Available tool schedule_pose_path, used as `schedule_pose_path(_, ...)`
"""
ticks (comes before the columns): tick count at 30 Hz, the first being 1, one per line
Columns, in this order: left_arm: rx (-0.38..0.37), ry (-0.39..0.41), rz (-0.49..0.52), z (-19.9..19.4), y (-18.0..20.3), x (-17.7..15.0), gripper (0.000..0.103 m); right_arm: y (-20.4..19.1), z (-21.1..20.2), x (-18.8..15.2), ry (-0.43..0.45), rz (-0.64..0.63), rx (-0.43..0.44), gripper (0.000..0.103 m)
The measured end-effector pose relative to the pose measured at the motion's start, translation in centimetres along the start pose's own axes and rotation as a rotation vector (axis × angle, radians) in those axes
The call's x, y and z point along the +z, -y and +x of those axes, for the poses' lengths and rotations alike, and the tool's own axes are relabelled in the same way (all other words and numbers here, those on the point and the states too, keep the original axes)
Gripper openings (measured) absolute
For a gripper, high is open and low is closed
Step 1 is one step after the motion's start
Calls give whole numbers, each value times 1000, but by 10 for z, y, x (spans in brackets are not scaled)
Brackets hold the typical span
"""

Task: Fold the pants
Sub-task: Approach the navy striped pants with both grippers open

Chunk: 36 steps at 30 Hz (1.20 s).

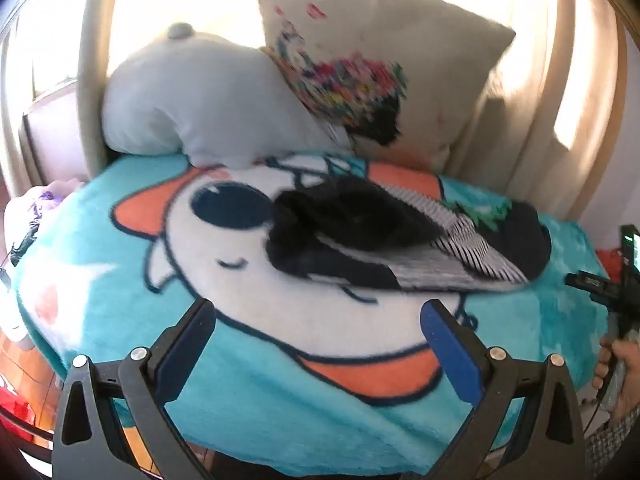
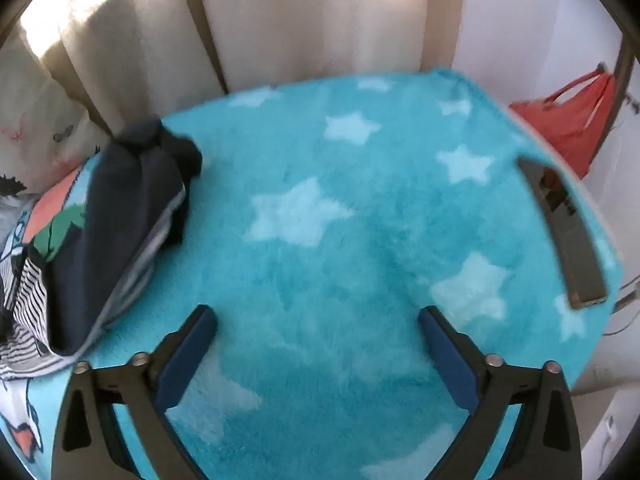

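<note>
Your left gripper (image 1: 318, 318) hovers above the bed with its blue-padded jaws spread wide and nothing between them. Under it lies a fluffy turquoise blanket (image 1: 240, 400) printed with a large white cartoon face, orange patches and a dark round eye. At the far left of the left wrist view, a pale grey plush pillow (image 1: 192, 100) leans against the headboard end. Beside it, to the right, stands a cream cushion with a multicoloured pattern (image 1: 368, 52), touching the grey one.

Ahead of your left gripper and a little right of centre, a heap of dark navy and black clothing (image 1: 360, 220) rests on the blanket, with a black-and-white striped cloth (image 1: 452, 252) mixed in; which piece is the pants cannot be told. At the right edge, your right hand (image 1: 616, 376) grips its tool handle.

In the right wrist view, the same dark heap (image 2: 120, 208) sits at the left edge. Your right gripper (image 2: 318, 316) is also wide open and holding nothing, over turquoise blanket with pale stars (image 2: 320, 220). Farther right, a flat dark grey slab (image 2: 568, 240) lies near the blanket's edge, and a red bag (image 2: 568, 120) hangs beyond it. Cream curtains (image 2: 280, 20) hang behind.
</note>
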<state>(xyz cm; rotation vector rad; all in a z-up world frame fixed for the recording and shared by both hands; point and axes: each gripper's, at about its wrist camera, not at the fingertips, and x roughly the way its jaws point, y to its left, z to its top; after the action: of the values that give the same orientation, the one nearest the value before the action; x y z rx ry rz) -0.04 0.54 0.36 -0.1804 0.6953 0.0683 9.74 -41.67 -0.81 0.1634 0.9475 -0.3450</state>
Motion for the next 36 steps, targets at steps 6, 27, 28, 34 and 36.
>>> schedule_pose_path(6,-62,-8,19,6,-10,22,102,-28,-90,-13,354,-66,138,103)
schedule_pose_path(27,-4,-168,162,63,44,46,79,-121,-33,-17,11,-292,501,92)
schedule_pose_path(28,7,-171,162,64,43,45,79,-123,-32,-19,11,-292,510,92)
schedule_pose_path(34,36,-170,149,60,42,39,79,-124,-38,-28,42,-280,564,92)
schedule_pose_path(36,45,-169,158,59,41,37,79,-122,-46,-29,80,-285,548,92)
